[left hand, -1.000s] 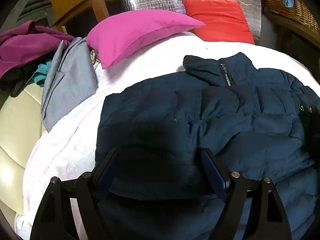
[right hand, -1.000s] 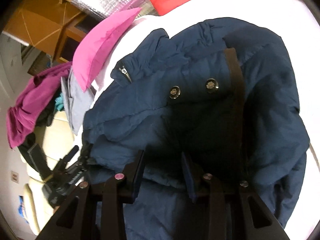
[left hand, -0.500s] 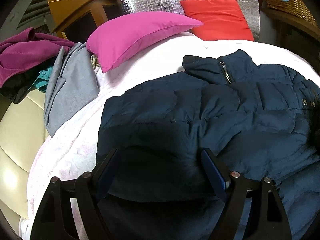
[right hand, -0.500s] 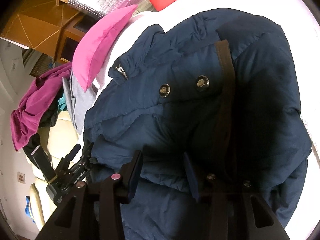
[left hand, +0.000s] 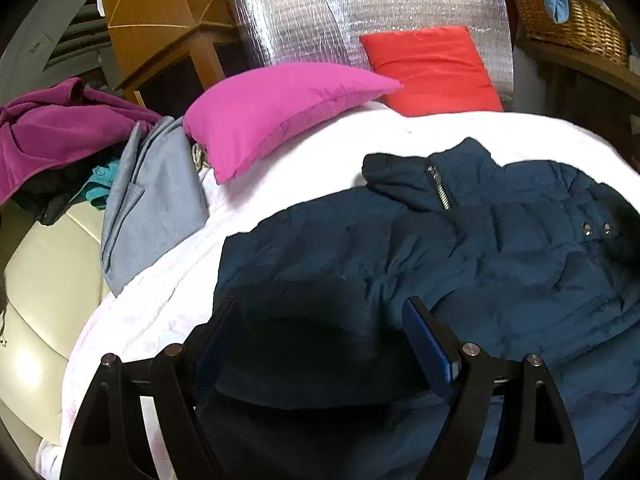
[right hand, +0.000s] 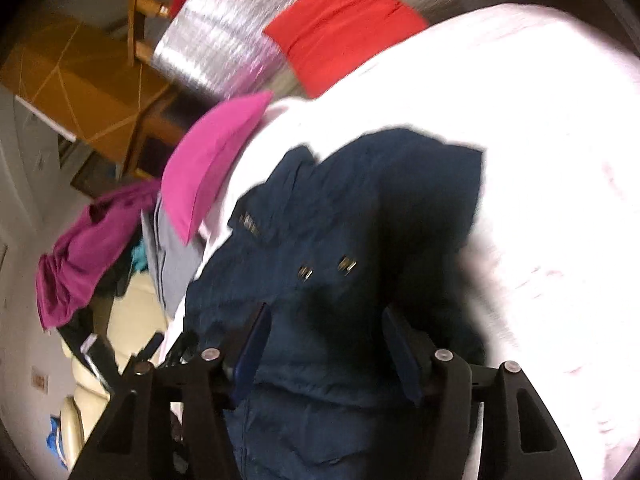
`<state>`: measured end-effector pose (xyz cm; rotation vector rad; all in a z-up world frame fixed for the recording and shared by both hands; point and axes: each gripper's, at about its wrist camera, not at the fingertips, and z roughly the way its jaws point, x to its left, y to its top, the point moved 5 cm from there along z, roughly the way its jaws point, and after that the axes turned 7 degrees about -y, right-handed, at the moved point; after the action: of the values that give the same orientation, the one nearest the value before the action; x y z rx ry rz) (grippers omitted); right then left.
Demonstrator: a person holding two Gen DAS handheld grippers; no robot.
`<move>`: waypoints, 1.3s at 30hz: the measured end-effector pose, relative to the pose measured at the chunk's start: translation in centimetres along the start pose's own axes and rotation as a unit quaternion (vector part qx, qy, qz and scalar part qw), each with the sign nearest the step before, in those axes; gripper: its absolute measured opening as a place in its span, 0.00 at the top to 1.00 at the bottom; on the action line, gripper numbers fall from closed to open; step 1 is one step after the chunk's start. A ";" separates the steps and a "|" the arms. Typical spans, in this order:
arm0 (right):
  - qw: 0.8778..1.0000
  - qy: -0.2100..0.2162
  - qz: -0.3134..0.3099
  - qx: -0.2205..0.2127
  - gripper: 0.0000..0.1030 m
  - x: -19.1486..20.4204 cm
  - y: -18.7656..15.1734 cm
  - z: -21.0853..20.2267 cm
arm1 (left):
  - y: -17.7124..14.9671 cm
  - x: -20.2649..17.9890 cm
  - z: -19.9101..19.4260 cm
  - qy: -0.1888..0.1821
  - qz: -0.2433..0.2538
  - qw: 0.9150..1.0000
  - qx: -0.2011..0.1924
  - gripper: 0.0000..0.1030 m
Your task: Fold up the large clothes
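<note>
The navy puffer jacket (left hand: 460, 264) lies on the white bedspread (left hand: 320, 160), collar toward the head edge where the pink pillow (left hand: 276, 108) and red pillow (left hand: 432, 68) sit. The left gripper (left hand: 320, 320) hovers over its near part with fingers spread wide and holding nothing, and the right gripper (right hand: 324, 332) is likewise spread and empty above the snap-button area. The padding is thick and slippery, so a shallow pinch could catch only the outer layer and let the fold spring open or slide off.
</note>
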<state>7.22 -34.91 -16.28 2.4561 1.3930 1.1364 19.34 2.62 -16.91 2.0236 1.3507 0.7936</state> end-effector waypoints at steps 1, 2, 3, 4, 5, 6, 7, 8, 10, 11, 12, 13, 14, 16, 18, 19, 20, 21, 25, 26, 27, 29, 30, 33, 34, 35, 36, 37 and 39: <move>1.000 -0.001 0.006 -0.003 0.39 -0.4 0.2 -0.2 | 0.1 -0.1 -0.2 -0.001 -0.001 1.000 -0.003 0.20; 1.000 -0.004 0.014 -0.005 0.39 -0.9 0.5 -0.4 | 0.3 -0.2 -0.5 -0.002 -0.001 1.000 -0.006 0.20; 1.000 -0.005 0.018 -0.007 0.39 -1.2 0.6 -0.5 | 0.5 -0.3 -0.7 -0.004 -0.002 1.000 -0.009 0.20; 1.000 -0.007 0.022 -0.007 0.39 -1.4 0.6 -0.6 | 0.6 -0.5 -0.9 -0.005 -0.002 1.000 -0.013 0.20; 1.000 -0.009 0.023 -0.006 0.39 -1.5 0.6 -0.5 | 0.7 -0.6 -1.1 -0.006 -0.001 1.000 -0.015 0.20; 1.000 -0.010 0.023 -0.005 0.39 -1.5 0.6 -0.5 | 0.8 -0.7 -1.2 -0.007 -0.001 1.000 -0.017 0.20; 1.000 -0.012 0.022 -0.005 0.39 -1.6 0.6 -0.5 | 0.9 -0.9 -1.3 -0.009 -0.001 1.000 -0.018 0.20; 1.000 -0.014 0.022 -0.005 0.38 -1.6 0.6 -0.6 | 1.0 -1.0 -1.4 -0.012 -0.001 1.000 -0.018 0.20; 1.000 -0.018 0.025 -0.006 0.34 -2.0 0.6 -0.6 | 1.0 -1.1 -1.2 -0.013 0.002 1.000 -0.015 0.20; 0.999 -0.019 0.028 -0.005 0.34 -2.2 0.7 -0.6 | 0.9 -1.0 -1.0 -0.012 0.004 1.000 -0.010 0.20; 0.999 -0.021 0.033 -0.004 0.32 -2.5 0.7 -0.6 | 0.9 -0.7 -0.7 -0.012 0.004 1.000 -0.005 0.20; 0.999 -0.024 0.036 -0.003 0.31 -2.7 0.7 -0.5 | 0.8 0.0 -0.2 -0.014 -0.004 1.000 0.004 0.20; 0.999 -0.027 0.044 -0.003 0.30 -3.1 0.8 -0.5 | 0.8 1.1 0.1 -0.016 -0.020 1.000 0.012 0.20; 0.998 -0.027 0.055 -0.002 0.28 -4.0 1.0 -0.6 | 0.8 3.9 0.8 -0.032 -0.067 0.997 0.024 0.20; 0.998 -0.023 0.065 -0.001 0.27 -4.5 1.1 -0.5 | 0.3 7.1 1.9 -0.066 -0.129 0.989 0.044 0.19; 0.997 -0.020 0.069 0.001 0.26 -4.9 1.2 -0.5 | -0.2 8.8 2.5 -0.076 -0.164 0.982 0.051 0.19; 0.997 -0.016 0.073 0.005 0.26 -5.2 1.2 -0.3 | -0.8 10.6 3.0 -0.083 -0.204 0.974 0.056 0.19; 0.997 -0.012 0.077 0.009 0.26 -5.5 1.2 -0.2 | -1.5 12.1 3.7 -0.091 -0.236 0.965 0.063 0.19; 0.996 0.010 0.088 0.022 0.26 -5.9 1.0 0.7 | -3.3 14.3 6.3 -0.143 -0.294 0.939 0.106 0.19; 0.996 0.015 0.089 0.025 0.26 -6.0 1.0 0.9 | -3.6 14.2 6.9 -0.155 -0.301 0.934 0.111 0.19; 0.996 0.020 0.087 0.028 0.26 -5.8 1.0 1.4 | -3.8 13.8 7.2 -0.167 -0.302 0.931 0.115 0.20; 0.996 0.014 0.079 0.031 0.26 -5.5 1.0 2.5 | -3.9 12.6 7.9 -0.198 -0.297 0.925 0.127 0.20; 0.997 0.009 0.076 0.033 0.26 -5.3 0.9 3.0 | -3.9 11.8 8.2 -0.212 -0.293 0.923 0.129 0.20; 0.998 0.003 0.049 0.048 0.26 -4.1 0.7 5.2 | -3.8 10.2 8.6 -0.212 -0.262 0.932 0.132 0.20; 0.999 -0.002 0.031 0.044 0.27 -3.5 0.5 5.6 | -3.8 10.1 8.7 -0.210 -0.256 0.934 0.133 0.20; 0.999 -0.010 0.009 0.038 0.28 -2.7 0.3 5.9 | -3.9 10.0 9.0 -0.211 -0.256 0.934 0.135 0.22; 0.999 -0.018 -0.008 0.036 0.38 -2.2 0.1 6.1 | -3.9 10.1 9.1 -0.212 -0.261 0.932 0.134 0.26; 0.998 -0.035 -0.028 0.035 0.51 -1.5 -0.2 6.5 | -4.0 10.2 9.2 -0.212 -0.266 0.931 0.132 0.28; 0.996 -0.067 -0.059 0.011 0.61 -0.5 -0.5 6.4 | -3.9 10.4 9.0 -0.210 -0.269 0.932 0.125 0.40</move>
<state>10.87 -33.31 -21.34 2.3788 1.4970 0.9184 26.93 12.39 -24.05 1.7231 1.6799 -0.0592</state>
